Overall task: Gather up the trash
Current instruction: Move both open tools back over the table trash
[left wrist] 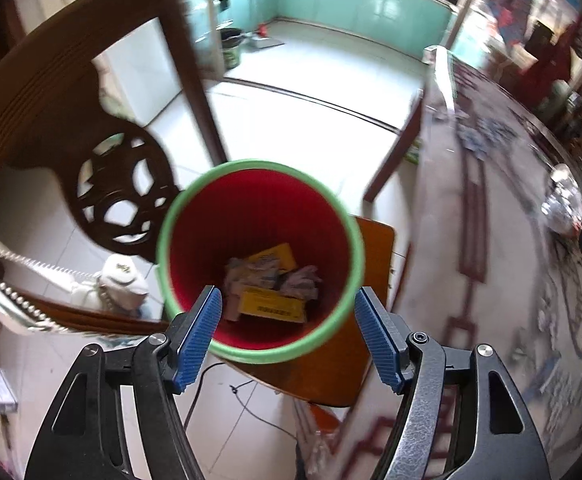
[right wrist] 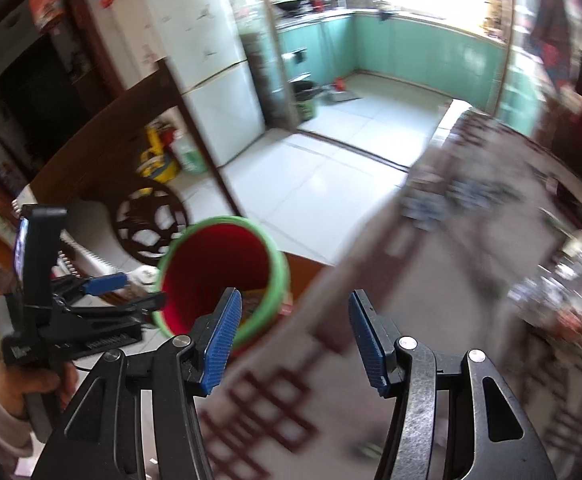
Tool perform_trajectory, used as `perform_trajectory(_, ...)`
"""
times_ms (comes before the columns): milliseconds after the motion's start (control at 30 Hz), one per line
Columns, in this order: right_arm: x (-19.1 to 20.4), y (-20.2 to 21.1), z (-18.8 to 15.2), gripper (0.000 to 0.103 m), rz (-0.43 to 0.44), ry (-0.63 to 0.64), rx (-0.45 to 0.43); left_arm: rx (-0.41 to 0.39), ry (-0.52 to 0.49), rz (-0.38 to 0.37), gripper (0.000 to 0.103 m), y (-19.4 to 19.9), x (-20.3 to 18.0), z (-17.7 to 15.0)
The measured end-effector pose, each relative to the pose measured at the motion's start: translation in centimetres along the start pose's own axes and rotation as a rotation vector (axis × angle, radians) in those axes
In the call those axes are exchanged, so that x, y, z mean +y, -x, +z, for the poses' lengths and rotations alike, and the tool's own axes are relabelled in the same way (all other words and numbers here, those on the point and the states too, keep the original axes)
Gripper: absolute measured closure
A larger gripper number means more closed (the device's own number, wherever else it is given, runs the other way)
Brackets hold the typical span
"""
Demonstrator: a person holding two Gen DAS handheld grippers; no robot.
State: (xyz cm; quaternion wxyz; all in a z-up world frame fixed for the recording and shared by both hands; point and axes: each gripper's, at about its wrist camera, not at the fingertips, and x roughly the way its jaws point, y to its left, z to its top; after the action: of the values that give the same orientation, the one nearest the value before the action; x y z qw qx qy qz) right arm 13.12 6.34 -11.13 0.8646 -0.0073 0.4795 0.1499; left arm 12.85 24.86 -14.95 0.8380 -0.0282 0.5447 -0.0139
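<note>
A red bin with a green rim point(left wrist: 171, 216) stands on a wooden stool beside the table; it also shows in the right wrist view point(right wrist: 279, 264). Inside lie yellow cartons point(left wrist: 271, 306) and crumpled paper point(left wrist: 303, 280). My left gripper point(left wrist: 289, 336) is open and empty, right above the bin's near rim. My right gripper point(right wrist: 293, 338) is open and empty, over the table edge next to the bin. The left gripper also shows in the right wrist view point(right wrist: 127, 292). A crumpled clear plastic wrapper point(left wrist: 563, 204) lies on the table to the right.
The table point(left wrist: 491, 240) has a patterned cloth with red lattice print. More blurred clutter point(right wrist: 563, 300) sits on its right side. A carved wooden chair point(left wrist: 123, 184) stands left of the bin. A fridge point(right wrist: 219, 80) and tiled floor lie beyond.
</note>
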Motion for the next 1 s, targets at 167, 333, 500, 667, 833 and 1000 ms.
perform_trajectory(167,-7.3,3.3,-3.1,0.049,-0.120,-0.107,0.006,-0.004,-0.076,-0.043,0.035,0.4,-4.9,-0.2)
perform_trajectory(333,-16.0,6.5,-6.9,0.048,-0.263,-0.217,0.016,-0.005,-0.145,-0.078,0.035,1.1,-10.2,-0.8)
perform_trajectory(500,-26.2,10.5,-11.5,0.048,-0.415,-0.405,-0.007,-0.003,-0.197,-0.096,0.035,1.8,-15.0,-1.6)
perform_trajectory(667,-34.8,13.1,-14.8,0.048,-0.514,-0.572,-0.041,-0.015,-0.237,-0.107,0.035,2.3,-19.8,-1.7)
perform_trajectory(833,-41.3,12.8,-16.5,0.048,-0.519,-0.736,-0.070,-0.046,-0.266,-0.140,0.035,3.2,-24.8,-0.9)
perform_trajectory(1000,-44.4,9.7,-17.1,0.048,-0.492,-0.809,-0.022,-0.061,-0.313,-0.194,0.033,3.4,-29.9,0.3)
